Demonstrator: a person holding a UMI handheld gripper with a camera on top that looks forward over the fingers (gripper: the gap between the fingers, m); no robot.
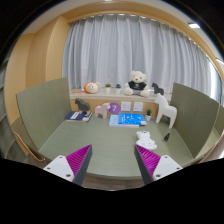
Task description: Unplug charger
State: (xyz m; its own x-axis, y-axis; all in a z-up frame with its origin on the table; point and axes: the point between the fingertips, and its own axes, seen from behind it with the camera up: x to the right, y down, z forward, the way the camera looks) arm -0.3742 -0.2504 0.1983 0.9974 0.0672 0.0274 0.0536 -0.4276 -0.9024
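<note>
A small white object (146,139), apparently the charger with its cable, lies on the green table (105,145) just beyond my right fingertip. I cannot make out the socket or strip it is plugged into. My gripper (112,165) is open and empty, held low over the near edge of the table. Its magenta pads (73,159) stand wide apart with only bare table between them.
A dark book (79,116), a purple box (114,107) and a blue flat item (128,119) lie at the far side of the table. Green chairs (42,105) flank it left and right. A shelf with a teddy bear (138,82) stands before grey curtains.
</note>
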